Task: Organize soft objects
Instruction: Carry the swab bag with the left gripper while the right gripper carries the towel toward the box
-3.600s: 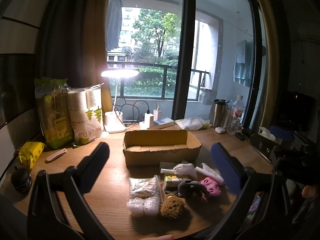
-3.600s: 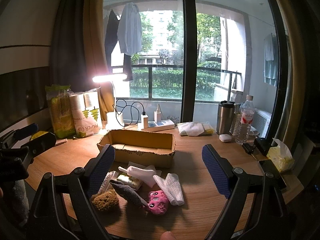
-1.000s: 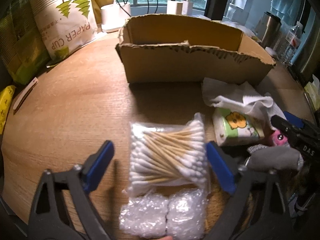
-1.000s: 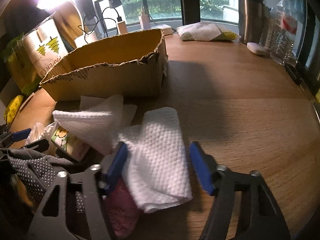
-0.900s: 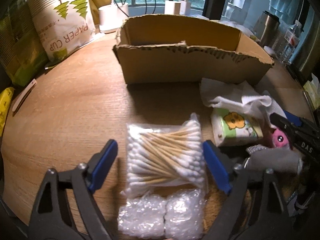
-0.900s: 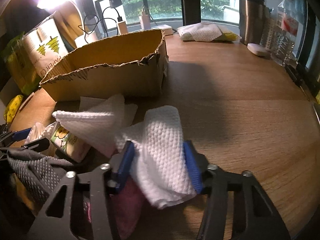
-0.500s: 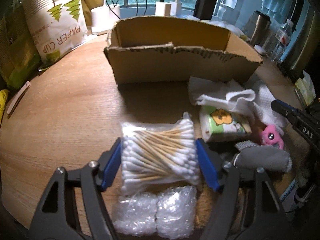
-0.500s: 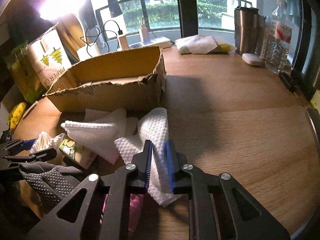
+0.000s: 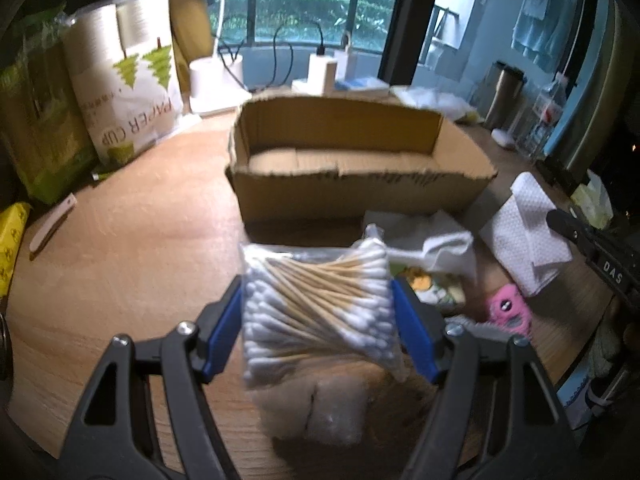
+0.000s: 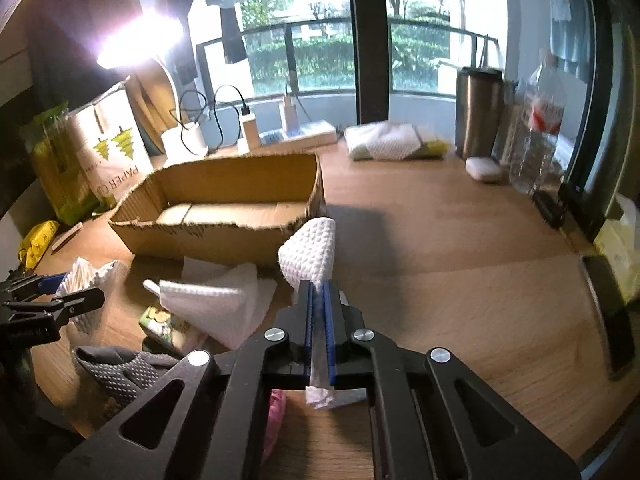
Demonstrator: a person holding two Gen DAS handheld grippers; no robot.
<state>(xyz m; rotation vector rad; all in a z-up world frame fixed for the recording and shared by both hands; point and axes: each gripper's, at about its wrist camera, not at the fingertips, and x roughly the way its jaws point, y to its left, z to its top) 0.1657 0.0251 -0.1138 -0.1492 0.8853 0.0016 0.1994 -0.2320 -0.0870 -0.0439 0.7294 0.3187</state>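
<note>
Both pairs of jaws are clamped on something: the left gripper (image 9: 318,316) squeezes a bag of cotton swabs (image 9: 318,308) by its two short ends and has just finished closing; the right gripper (image 10: 318,312) is pinched nearly flat on a folded white cloth (image 10: 310,252), whose free end stands up past the fingertips while its tail hangs below them. Each load looks lifted clear of the wooden table (image 10: 440,280).

Just under and beside the left gripper lie a bubble-wrap bundle (image 9: 320,408), a pack of tissues (image 9: 436,284), a crumpled cloth (image 9: 440,250) and a pink toy (image 9: 508,310); a grey sock (image 10: 120,368) lies nearest the camera in the right view; none of these are boxed yet.

Beyond them stands the open cardboard box (image 9: 352,188), seemingly empty, its ragged front wall facing both grippers.

The step in hand is, I judge, carrying both items over that wall. To do it well: lift each load fully above the torn rim before moving forward, since the hanging cloth tail could snag on it; keep the swab bag level, because only its ends are held and it may sag or slip; bring the grippers in side by side, well apart, so they do not collide; release low inside, left item to the left, leaving room for the rest.
</note>
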